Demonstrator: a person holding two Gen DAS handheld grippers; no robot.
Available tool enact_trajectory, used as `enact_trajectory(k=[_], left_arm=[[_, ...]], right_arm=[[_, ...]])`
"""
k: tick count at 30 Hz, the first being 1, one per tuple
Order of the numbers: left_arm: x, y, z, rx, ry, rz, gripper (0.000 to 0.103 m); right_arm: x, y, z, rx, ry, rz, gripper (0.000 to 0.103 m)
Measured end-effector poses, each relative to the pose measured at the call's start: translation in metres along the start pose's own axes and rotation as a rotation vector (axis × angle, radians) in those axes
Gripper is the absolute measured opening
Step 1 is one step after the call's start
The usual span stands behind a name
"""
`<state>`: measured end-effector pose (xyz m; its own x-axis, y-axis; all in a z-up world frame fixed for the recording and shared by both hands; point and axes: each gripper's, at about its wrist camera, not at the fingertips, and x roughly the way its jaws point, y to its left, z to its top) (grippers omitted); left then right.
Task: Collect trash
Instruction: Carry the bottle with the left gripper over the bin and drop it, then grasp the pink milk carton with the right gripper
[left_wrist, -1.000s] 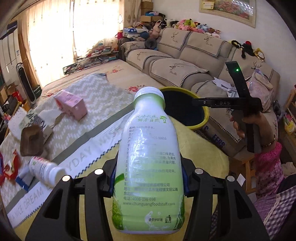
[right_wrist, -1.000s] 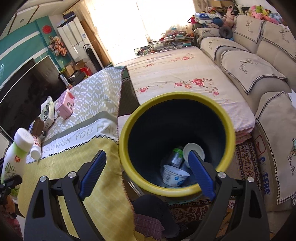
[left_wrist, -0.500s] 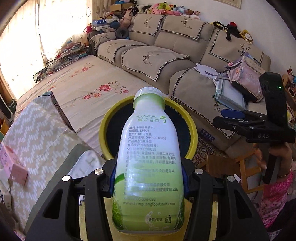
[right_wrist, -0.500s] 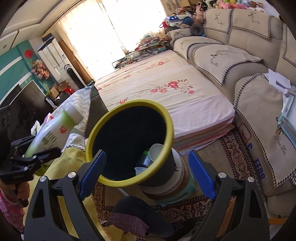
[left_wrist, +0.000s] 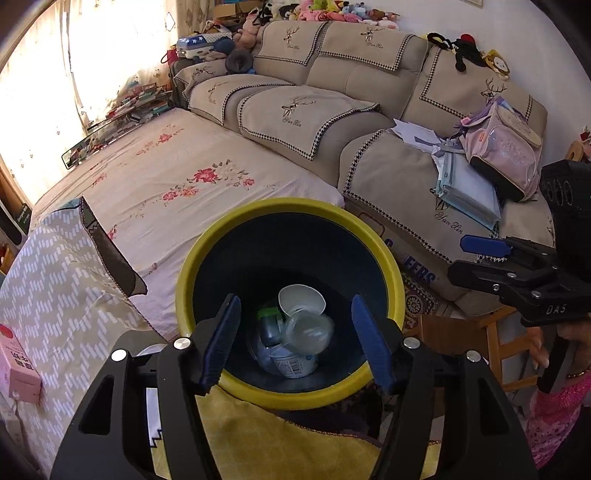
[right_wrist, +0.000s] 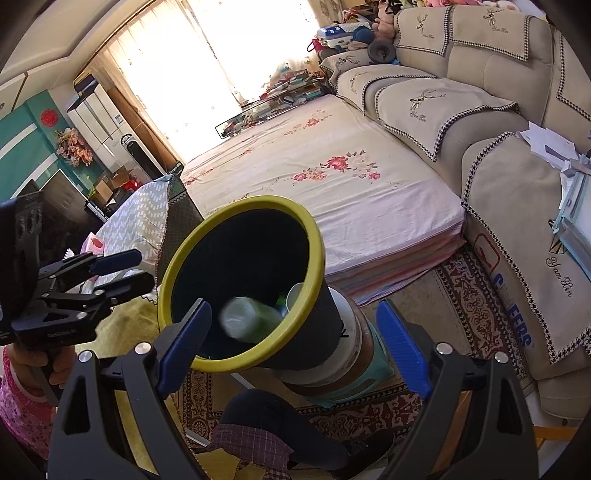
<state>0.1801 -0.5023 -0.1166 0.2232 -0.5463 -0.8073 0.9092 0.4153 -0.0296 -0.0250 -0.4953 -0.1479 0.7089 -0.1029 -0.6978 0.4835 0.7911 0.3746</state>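
A dark bin with a yellow rim stands beside the table, with cups and containers at its bottom. My left gripper hangs right over the bin mouth, its jaws opening, with nothing pressed between the blue pads. The green-and-white bottle is blurred, bottom end up, dropping inside the bin. In the right wrist view the bottle shows just inside the rim. My right gripper is open and empty, held near the bin's right side, and also shows as the right gripper.
A pink carton lies on the patterned tablecloth at the left. Behind the bin are a low floral mattress and a beige sofa with a pink backpack. A wooden stool stands at the right.
My left gripper carried the bottle from above the table to over the bin, then opened; the bottle left the pads and is falling in. The right gripper shifted aside, still open.
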Motion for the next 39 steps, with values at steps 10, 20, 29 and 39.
enact_trajectory(k=[10, 20, 29, 39], left_arm=[[-0.116, 0.037, -0.074, -0.104, -0.209, 0.085, 0.078], [-0.242, 0.101, -0.192, -0.262, -0.418, 0.445, 0.096], [-0.303, 0.212, -0.299, -0.593, -0.513, 0.642, 0.098], [-0.289, 0.243, -0.335, -0.709, -0.501, 0.708, 0.098]], right_arm=[[0.009, 0.065, -0.003, -0.12, 0.028, 0.026, 0.086], [0.033, 0.179, -0.008, -0.306, 0.055, 0.093, 0.086], [0.07, 0.314, -0.01, -0.538, 0.064, 0.171, 0.086], [0.159, 0.405, 0.007, -0.632, 0.078, 0.147, 0.085]])
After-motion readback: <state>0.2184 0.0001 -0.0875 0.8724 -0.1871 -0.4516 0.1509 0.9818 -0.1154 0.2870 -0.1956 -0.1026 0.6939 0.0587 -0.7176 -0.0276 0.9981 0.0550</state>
